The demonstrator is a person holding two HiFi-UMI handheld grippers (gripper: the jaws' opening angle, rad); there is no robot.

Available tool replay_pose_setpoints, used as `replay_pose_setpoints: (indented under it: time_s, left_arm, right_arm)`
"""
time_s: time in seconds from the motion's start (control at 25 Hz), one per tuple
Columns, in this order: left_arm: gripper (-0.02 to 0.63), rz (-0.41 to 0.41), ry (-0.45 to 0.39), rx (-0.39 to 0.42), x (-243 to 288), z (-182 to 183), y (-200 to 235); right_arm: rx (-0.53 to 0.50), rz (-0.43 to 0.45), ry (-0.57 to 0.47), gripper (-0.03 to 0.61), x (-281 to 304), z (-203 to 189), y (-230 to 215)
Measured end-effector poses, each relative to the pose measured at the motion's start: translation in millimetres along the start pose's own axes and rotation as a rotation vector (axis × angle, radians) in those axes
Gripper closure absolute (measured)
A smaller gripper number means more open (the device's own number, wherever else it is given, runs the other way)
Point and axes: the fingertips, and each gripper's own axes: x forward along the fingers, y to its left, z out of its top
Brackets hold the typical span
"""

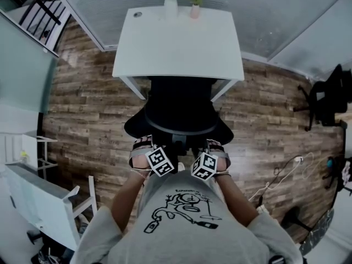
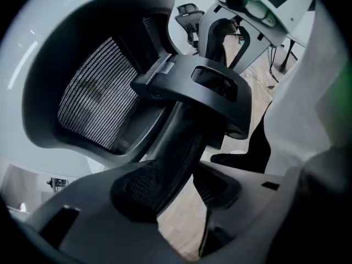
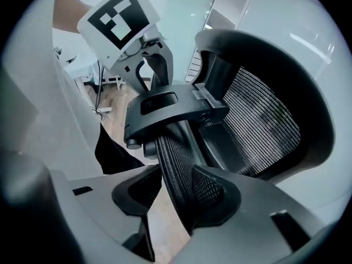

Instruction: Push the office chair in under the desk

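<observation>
A black mesh office chair (image 1: 179, 111) stands at the front of the white desk (image 1: 179, 43), its seat partly beneath the top. Both grippers are at the top of its backrest, close to the person's chest. My left gripper (image 1: 144, 144) (image 2: 179, 186) is open around the backrest's rim; the rim leans on one pad and floor shows beside the other. My right gripper (image 1: 215, 146) (image 3: 176, 194) is open too, the mesh rim lying against its right pad with a gap at the left one. The chair's headrest mesh (image 2: 99, 98) (image 3: 264, 114) fills both gripper views.
Two vases with flowers (image 1: 171, 4) (image 1: 194, 7) stand at the desk's far edge. A second black chair (image 1: 324, 98) is at the right. White furniture (image 1: 38, 202) stands at the lower left, and cables (image 1: 280, 175) lie on the wooden floor at the right.
</observation>
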Motion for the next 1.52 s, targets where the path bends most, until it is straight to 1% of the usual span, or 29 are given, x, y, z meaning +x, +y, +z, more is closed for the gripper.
replay_pose_setpoints:
  time_s: [0.24, 0.32, 0.48, 0.56, 0.64, 0.68, 0.76, 0.88, 0.96, 1.04, 1.12, 1.24, 1.36, 1.52]
  left_arm:
    - [0.405, -0.082, -0.038, -0.058, -16.9, 4.6, -20.6]
    - [0.405, -0.106, -0.059, -0.084, -23.1, 5.2, -25.2]
    - [0.407, -0.151, -0.101, -0.149, -35.9, 5.2, -30.4]
    - [0.409, -0.152, -0.13, -0.184, -44.0, 7.9, -28.1]
    - [0.442, -0.145, -0.172, -0.234, -53.4, 12.2, -22.7]
    - [0.448, -0.147, -0.198, -0.264, -58.4, 15.3, -19.7]
    - [0.463, -0.163, -0.272, -0.341, -70.3, 25.2, -12.8]
    - [0.5, -0.185, -0.438, -0.478, -96.1, 47.4, 3.3]
    - [0.534, -0.16, -0.538, -0.534, -117.7, 59.6, 16.0]
    - [0.554, -0.134, -0.63, -0.578, -142.3, 71.5, 29.3]
    - [0.566, -0.138, -0.722, -0.639, -165.2, 83.1, 40.0]
    - [0.581, -0.16, -0.834, -0.721, -192.5, 94.4, 50.5]
    - [0.594, -0.18, -0.925, -0.757, -216.9, 103.4, 56.1]
    - [0.595, -0.181, -0.996, -0.736, -241.3, 111.3, 56.6]
  right_arm:
    - [0.046, 0.04, 0.006, 0.385, -14.4, -17.1, 5.7]
    - [0.078, 0.055, -0.003, 0.385, -21.3, -19.6, 6.4]
    - [0.167, 0.087, -0.05, 0.389, -37.7, -21.1, 5.9]
    - [0.231, 0.082, -0.092, 0.406, -48.0, -19.1, 0.2]
    - [0.299, 0.069, -0.133, 0.415, -57.4, -16.9, -6.8]
    - [0.331, 0.06, -0.155, 0.42, -62.2, -15.3, -10.9]
    - [0.394, 0.038, -0.21, 0.433, -73.3, -9.5, -21.9]
    - [0.489, -0.003, -0.311, 0.455, -95.0, 5.3, -41.8]
    - [0.543, -0.024, -0.381, 0.47, -112.7, 18.4, -52.2]
    - [0.582, -0.036, -0.448, 0.492, -129.6, 31.3, -58.7]
    - [0.614, -0.04, -0.503, 0.494, -145.5, 42.4, -62.3]
    - [0.659, -0.043, -0.588, 0.503, -171.2, 62.6, -69.2]
    - [0.682, -0.044, -0.679, 0.513, -197.0, 84.2, -77.1]
    - [0.671, -0.047, -0.749, 0.521, -221.6, 106.1, -77.4]
